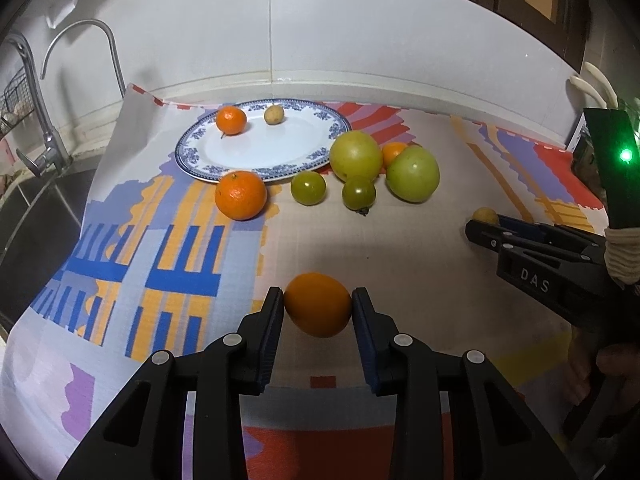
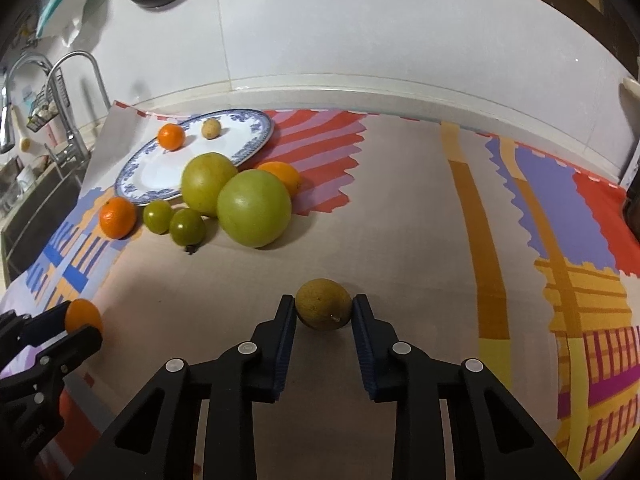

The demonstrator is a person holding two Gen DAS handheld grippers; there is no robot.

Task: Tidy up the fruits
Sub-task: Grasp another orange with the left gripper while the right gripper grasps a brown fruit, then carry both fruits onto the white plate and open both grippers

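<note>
My left gripper (image 1: 318,306) is shut on a small orange fruit (image 1: 318,304), also visible in the right wrist view as the orange fruit (image 2: 83,316) in the left gripper (image 2: 78,326). My right gripper (image 2: 324,307) is shut on a small brown-yellow round fruit (image 2: 323,303); from the left wrist view the right gripper (image 1: 482,226) holds that fruit (image 1: 485,215) at the cloth's right. A blue-rimmed white plate (image 1: 256,152) at the back holds a mandarin (image 1: 231,120) and a small tan fruit (image 1: 274,114).
Beside the plate lie a mandarin (image 1: 240,195), two small green tomatoes (image 1: 307,187), two large green fruits (image 1: 413,174) and another orange fruit (image 1: 394,153). A sink with a tap (image 1: 44,128) borders the patterned cloth (image 1: 180,264) on the left. A white wall stands behind.
</note>
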